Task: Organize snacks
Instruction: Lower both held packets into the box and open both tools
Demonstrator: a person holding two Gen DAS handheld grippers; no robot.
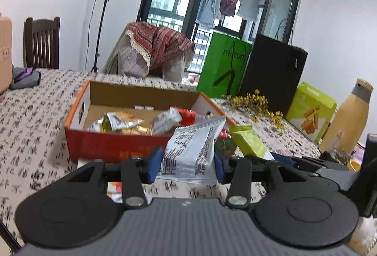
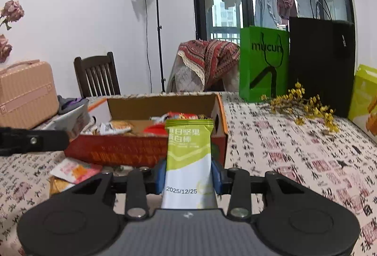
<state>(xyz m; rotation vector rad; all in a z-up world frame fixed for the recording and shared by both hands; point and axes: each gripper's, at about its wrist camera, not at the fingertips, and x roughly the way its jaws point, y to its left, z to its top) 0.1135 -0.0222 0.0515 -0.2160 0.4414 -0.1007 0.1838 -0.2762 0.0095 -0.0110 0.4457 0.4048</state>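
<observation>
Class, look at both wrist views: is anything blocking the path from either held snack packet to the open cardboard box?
Nothing visible blocks either path. The left claw grips a white snack packet and the right claw a green nut bar packet, both just short of the box's red front wall. The box is open-topped, already holding snacks.

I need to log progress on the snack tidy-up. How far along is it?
Done: several snack packets already lie in the orange cardboard box. In hand: the left claw grips a white snack packet and the right claw grips a green nut bar, both short of the box. Left: a pink-orange packet lies on the tablecloth before the box.
</observation>
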